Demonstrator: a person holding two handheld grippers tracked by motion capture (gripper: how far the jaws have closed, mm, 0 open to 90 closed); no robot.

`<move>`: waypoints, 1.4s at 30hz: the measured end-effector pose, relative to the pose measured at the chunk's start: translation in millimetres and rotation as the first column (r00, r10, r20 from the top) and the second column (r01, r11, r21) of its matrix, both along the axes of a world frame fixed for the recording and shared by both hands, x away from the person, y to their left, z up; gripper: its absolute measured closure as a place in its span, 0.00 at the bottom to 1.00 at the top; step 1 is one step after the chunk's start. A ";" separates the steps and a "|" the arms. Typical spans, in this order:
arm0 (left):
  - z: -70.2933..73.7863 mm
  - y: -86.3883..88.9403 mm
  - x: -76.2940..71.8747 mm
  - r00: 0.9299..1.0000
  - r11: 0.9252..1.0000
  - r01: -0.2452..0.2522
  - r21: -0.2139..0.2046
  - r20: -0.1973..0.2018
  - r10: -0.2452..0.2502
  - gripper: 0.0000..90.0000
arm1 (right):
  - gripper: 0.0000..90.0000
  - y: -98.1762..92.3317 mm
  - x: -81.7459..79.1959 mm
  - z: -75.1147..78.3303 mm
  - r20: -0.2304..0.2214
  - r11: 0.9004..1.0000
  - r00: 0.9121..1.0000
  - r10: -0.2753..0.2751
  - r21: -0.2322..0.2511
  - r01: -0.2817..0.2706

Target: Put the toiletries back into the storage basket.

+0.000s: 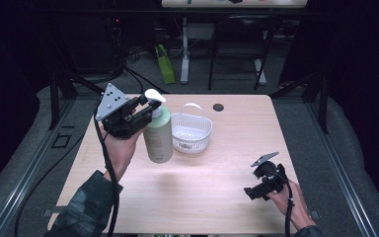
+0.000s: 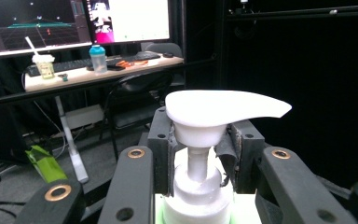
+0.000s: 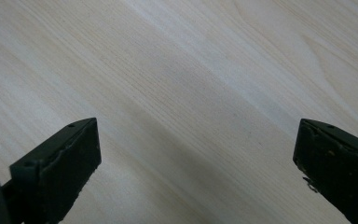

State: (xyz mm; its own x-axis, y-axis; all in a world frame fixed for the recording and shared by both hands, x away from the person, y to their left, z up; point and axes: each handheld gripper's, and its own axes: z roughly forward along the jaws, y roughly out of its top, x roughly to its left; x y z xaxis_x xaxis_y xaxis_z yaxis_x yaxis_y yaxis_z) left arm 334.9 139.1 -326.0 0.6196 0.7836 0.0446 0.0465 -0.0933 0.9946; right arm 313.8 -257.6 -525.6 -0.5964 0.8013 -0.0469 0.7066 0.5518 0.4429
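A pale green pump bottle with a white pump head hangs above the wooden table, lifted off its surface. My left gripper is shut on the bottle's neck just under the pump. In the left gripper view the jaws press on both sides of the white pump collar, with the pump head above them. My right gripper rests low over the table at the front right, held in a hand. Its fingers stand wide apart with bare wood between them.
A small white basket with a handle stands on the table just right of the bottle. A dark round hole sits near the table's far edge. Beyond the table stand a desk's legs and a green object on the floor.
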 end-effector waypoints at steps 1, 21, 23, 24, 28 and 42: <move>2.6 -2.2 1.1 1.000 1.000 0.002 0.002 0.003 -0.002 0.75 | 0.00 -0.4 0.1 -0.1 0.004 1.000 1.000 0.002 -0.007 -0.002; 23.8 -17.4 13.7 0.999 1.000 0.013 0.005 0.040 -0.013 0.75 | 0.01 -1.1 0.1 -0.7 0.003 1.000 1.000 0.005 -0.009 -0.005; 26.5 -18.2 15.3 0.999 1.000 0.011 0.004 0.044 -0.011 0.75 | 0.01 -1.1 0.1 -0.7 0.002 1.000 1.000 0.004 -0.009 -0.004; 28.0 -18.6 16.0 0.999 1.000 0.010 0.005 0.047 -0.010 0.75 | 0.01 -1.2 0.1 -0.7 0.002 1.000 1.000 0.004 -0.009 -0.004; 32.1 -19.4 18.7 0.999 1.000 0.007 0.002 0.051 -0.007 0.75 | 0.01 -1.3 0.2 -1.0 0.002 1.000 1.000 0.003 -0.007 -0.003; 42.4 -31.2 33.1 0.998 1.000 0.004 0.013 0.064 -0.005 0.75 | 0.01 -1.8 0.4 -2.1 0.000 1.000 1.000 0.007 -0.013 -0.007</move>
